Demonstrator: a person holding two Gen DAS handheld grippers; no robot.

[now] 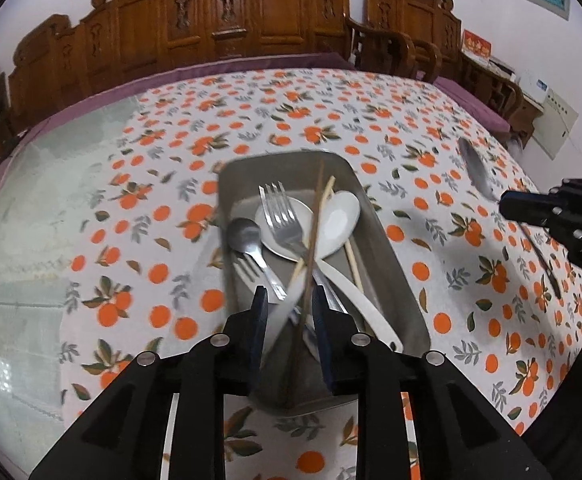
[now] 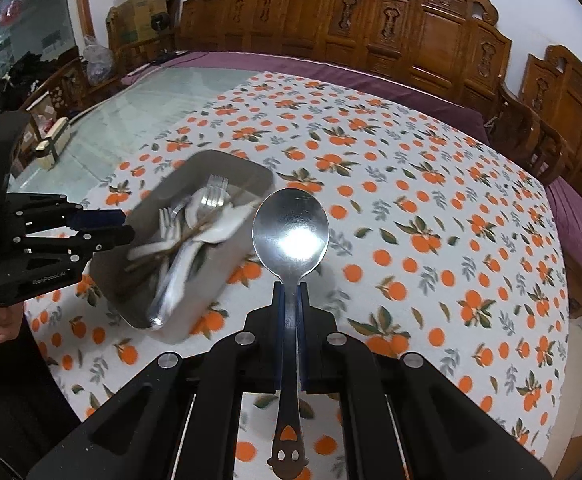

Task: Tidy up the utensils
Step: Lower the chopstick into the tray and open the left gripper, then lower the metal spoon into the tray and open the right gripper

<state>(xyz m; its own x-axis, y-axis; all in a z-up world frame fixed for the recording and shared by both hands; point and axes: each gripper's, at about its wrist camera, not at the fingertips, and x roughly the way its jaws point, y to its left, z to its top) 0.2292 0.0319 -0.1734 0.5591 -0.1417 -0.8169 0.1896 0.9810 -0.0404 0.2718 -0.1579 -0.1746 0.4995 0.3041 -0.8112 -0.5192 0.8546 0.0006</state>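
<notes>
At the bottom centre of the right wrist view the right gripper (image 2: 290,290) is clamped on the handle of a large metal spoon (image 2: 290,232), bowl upward at mid-frame, above the tablecloth; at the bottom centre of the left wrist view the left gripper (image 1: 289,300) has its jaws parted over the near end of a metal tray (image 1: 395,264), with a dark chopstick (image 1: 311,248) and a white handle passing between its fingers but not gripped. The tray holds a fork (image 1: 281,216), a small metal spoon (image 1: 245,236), a white ceramic spoon (image 1: 337,224) and pale chopsticks. Around it spreads an orange-print tablecloth (image 1: 431,152) over a glass-topped table (image 1: 23,220), bare at the left of frame; beyond, a purple cushion (image 2: 411,92) on a carved wooden bench (image 2: 371,20) runs along the top; stacked cardboard boxes (image 2: 139,4) stand in the upper left of the right wrist view, against a white wall.
</notes>
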